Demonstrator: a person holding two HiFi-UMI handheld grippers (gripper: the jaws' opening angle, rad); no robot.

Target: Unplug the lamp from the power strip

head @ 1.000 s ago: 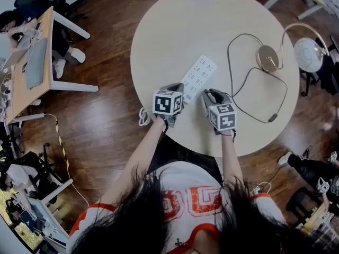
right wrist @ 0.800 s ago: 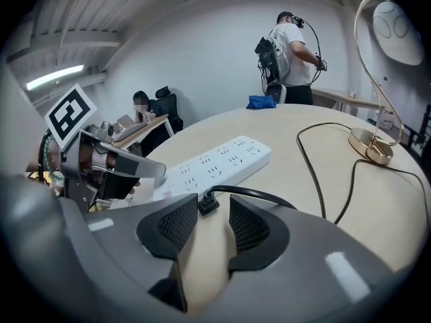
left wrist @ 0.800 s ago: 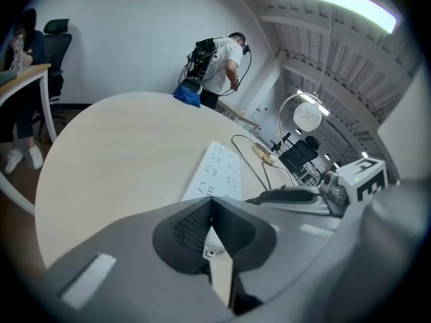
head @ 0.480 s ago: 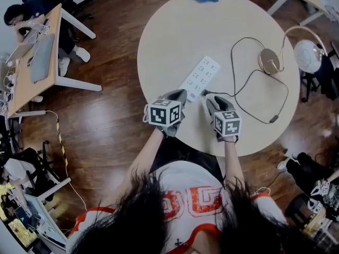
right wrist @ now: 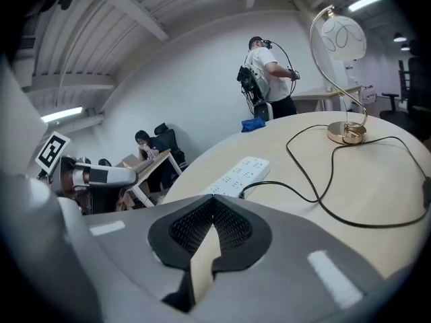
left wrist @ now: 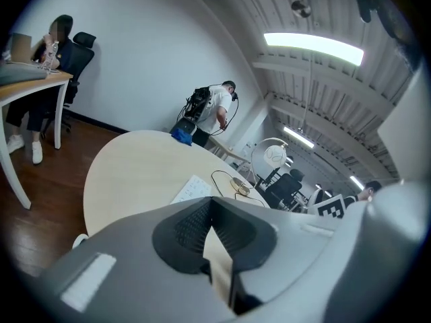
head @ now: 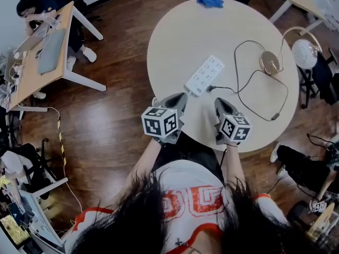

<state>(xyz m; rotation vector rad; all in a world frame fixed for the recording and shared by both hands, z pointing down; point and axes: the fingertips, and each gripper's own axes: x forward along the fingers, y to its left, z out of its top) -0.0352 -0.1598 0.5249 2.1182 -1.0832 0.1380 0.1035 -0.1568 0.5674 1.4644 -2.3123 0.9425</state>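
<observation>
- Right gripper (head: 219, 101), jaws together and empty, hovers just short of the strip (head: 205, 75).
- Left gripper (head: 181, 96), also closed, flanks the strip's near end.
- I see the lamp (head: 269, 62) beyond the strip, and its plug (head: 211, 88) by that end.

Past the dark grey fingers (head: 177, 100), a white power strip (head: 205, 75), black cord (head: 222, 89) and gold lamp (head: 269, 62) with white shade sit on the pale beige table (head: 185, 36), a blue cloth (head: 211, 0) farthest beyond.
</observation>
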